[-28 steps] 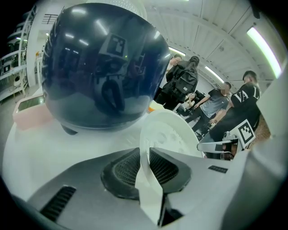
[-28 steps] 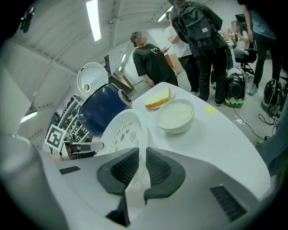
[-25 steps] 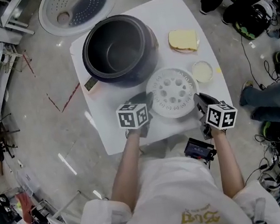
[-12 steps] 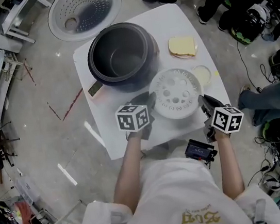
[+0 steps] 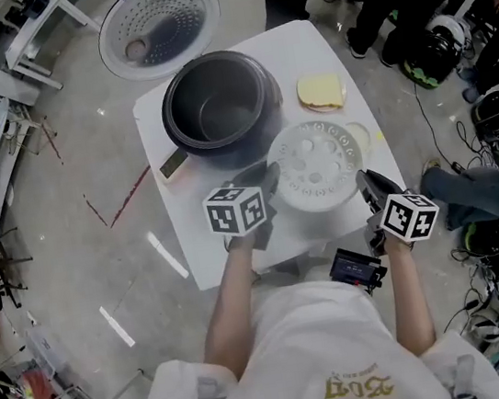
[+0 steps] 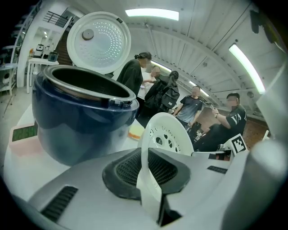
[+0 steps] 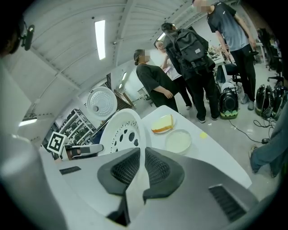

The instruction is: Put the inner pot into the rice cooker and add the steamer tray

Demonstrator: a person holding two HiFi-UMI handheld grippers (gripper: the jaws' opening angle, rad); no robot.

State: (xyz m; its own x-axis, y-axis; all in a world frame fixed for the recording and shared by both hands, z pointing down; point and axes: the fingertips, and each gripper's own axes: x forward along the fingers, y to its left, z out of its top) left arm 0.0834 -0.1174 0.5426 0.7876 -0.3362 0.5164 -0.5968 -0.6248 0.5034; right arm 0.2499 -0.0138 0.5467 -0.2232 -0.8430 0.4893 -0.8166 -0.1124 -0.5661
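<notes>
Table (image 5: 191, 240): white, rounded corners, standing on a pale glossy floor and bearing everything listed below.
Rice cooker (image 6: 76, 130): dark blue body on the far left part of the table, mouth facing up.
Lid (image 5: 158, 22): white, round, dotted with small holes, swung fully open beyond the cooker's far side.
Inner pot (image 5: 217, 106): dark and empty, seated inside the rice cooker, its grey rim showing just within the blue wall in the left gripper view.
Steamer tray (image 5: 316, 163): white disc with round holes, just beside the cooker on its near right side, held by opposite edges between the two grippers.
Left gripper (image 6: 145, 175): jaws nearly together after just closing further, dark ribbed pads pinching the tray's left rim.
Right gripper (image 7: 139, 173): jaws likewise narrow after just closing, pads clamped on the tray's right rim.
Yellow slice (image 5: 320, 92): on a small plate at the table's far right, well apart from the grippers.
Small dish (image 7: 178, 141): pale, round, shallow, between the slice and the tray.
</notes>
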